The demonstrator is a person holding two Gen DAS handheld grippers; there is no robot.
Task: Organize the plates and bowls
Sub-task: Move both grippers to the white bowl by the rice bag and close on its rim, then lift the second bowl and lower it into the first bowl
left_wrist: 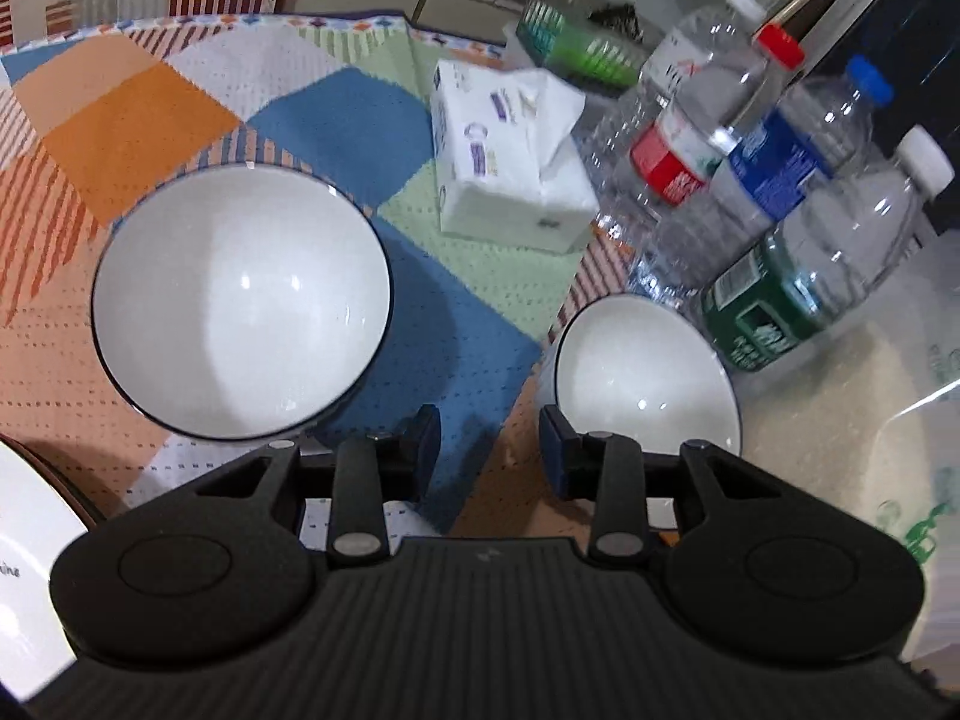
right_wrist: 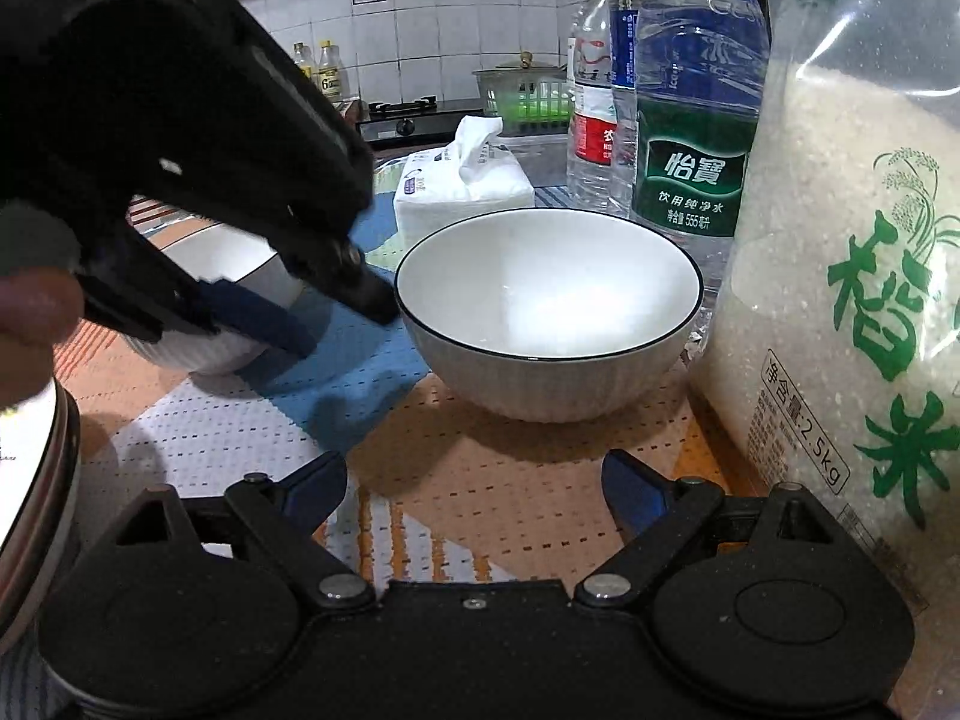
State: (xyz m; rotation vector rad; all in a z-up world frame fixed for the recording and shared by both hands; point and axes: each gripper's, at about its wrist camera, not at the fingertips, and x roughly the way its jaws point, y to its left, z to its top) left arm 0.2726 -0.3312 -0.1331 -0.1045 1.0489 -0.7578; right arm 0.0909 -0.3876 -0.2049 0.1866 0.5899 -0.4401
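Two white bowls with dark rims stand on a patterned cloth. In the left wrist view the larger-looking bowl (left_wrist: 240, 300) is to the left and the second bowl (left_wrist: 645, 372) to the right. My left gripper (left_wrist: 489, 450) is open and empty, above the cloth between them. In the right wrist view the second bowl (right_wrist: 546, 309) is straight ahead of my open, empty right gripper (right_wrist: 474, 486). The left gripper (right_wrist: 336, 324) hangs over the first bowl (right_wrist: 210, 312), partly hiding it. A white plate edge (left_wrist: 30, 540) shows at the far left, and in the right wrist view (right_wrist: 36, 468).
A tissue pack (left_wrist: 510, 162) lies behind the bowls. Three water bottles (left_wrist: 780, 192) stand at the right. A bag of rice (right_wrist: 852, 276) stands close to the right of the second bowl. A stove and green basket (right_wrist: 528, 102) are at the back.
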